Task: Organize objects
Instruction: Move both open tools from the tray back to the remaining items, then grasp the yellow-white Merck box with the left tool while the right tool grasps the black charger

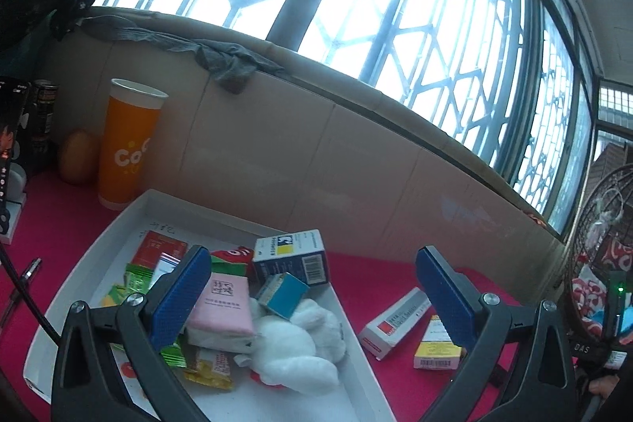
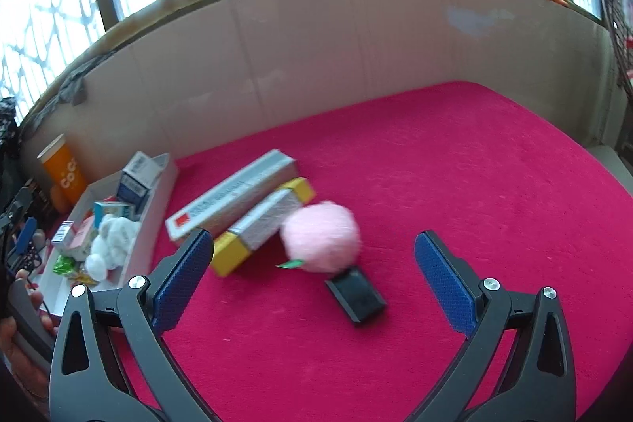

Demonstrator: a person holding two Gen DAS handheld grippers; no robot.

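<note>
A white tray (image 1: 130,220) on the red cloth holds a white plush toy (image 1: 296,347), a pink packet (image 1: 223,307), a blue and white box (image 1: 292,258), a small teal box (image 1: 283,293) and several snack packets. My left gripper (image 1: 316,299) is open and empty above the tray. My right gripper (image 2: 316,275) is open and empty above the cloth, near a pink fluffy ball (image 2: 322,236), a small black box (image 2: 356,297), a long white and grey box (image 2: 233,198) and a yellow-ended box (image 2: 263,230). The tray also shows in the right wrist view (image 2: 158,192).
An orange paper cup (image 1: 126,141) and an egg-shaped object (image 1: 77,157) stand behind the tray by the cardboard wall (image 1: 316,153). Two boxes (image 1: 395,323) lie right of the tray. A fan (image 1: 605,263) stands at the right. A black cable (image 1: 23,287) runs on the left.
</note>
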